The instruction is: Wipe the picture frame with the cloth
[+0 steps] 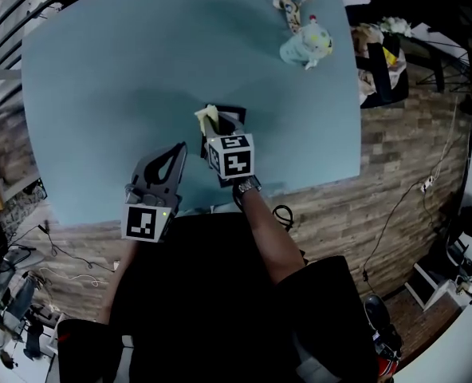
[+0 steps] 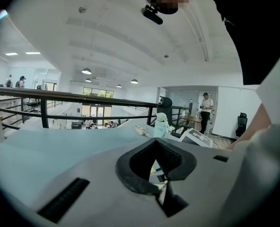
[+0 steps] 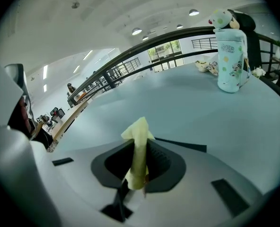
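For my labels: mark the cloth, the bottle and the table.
cloth (image 3: 139, 152), right gripper view, middle of the folded strip
bottle (image 3: 230, 63), right gripper view, its printed side
table (image 1: 124, 70), head view, bare top

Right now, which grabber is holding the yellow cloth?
The right gripper: the yellow cloth sticks up between its shut jaws. The left gripper is shut too, with no cloth in it.

Pale blue table (image 1: 100, 94) across the upper left of the head view, over brown plank floor (image 1: 395, 174) at right. In the left gripper view: dark railing (image 2: 59, 98) at left, round ceiling lamps (image 2: 86, 71) centre-left, bright windows (image 2: 95, 93) just below, white wall (image 2: 227, 112) at right.
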A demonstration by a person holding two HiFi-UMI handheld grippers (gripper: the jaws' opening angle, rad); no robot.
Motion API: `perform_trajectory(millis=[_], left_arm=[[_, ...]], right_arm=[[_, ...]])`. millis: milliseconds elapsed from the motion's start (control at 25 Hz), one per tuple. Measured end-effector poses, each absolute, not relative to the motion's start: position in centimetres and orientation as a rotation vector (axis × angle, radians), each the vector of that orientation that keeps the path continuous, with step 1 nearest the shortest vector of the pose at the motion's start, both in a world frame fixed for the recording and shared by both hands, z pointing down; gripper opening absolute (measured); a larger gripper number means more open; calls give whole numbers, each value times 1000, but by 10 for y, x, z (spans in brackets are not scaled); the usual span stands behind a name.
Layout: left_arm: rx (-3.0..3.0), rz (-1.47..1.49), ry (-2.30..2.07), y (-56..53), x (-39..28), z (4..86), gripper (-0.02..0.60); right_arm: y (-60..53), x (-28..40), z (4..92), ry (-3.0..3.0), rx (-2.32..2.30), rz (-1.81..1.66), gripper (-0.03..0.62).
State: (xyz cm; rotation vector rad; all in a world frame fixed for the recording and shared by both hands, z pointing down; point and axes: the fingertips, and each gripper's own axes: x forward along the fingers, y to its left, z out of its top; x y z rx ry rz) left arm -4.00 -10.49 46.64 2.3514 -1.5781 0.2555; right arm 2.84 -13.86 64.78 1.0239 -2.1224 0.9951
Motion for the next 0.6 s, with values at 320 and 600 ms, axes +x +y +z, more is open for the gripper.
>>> perform_trajectory(millis=[320,600], left_arm=[[2315,267,-1608,-101,-54,469,-3],[2329,268,-1594,-106,-50,471,-3]], right_arm=[[-133,12,658,-2111,971,994,58],[-137,18,660,-2105,977,999,58]])
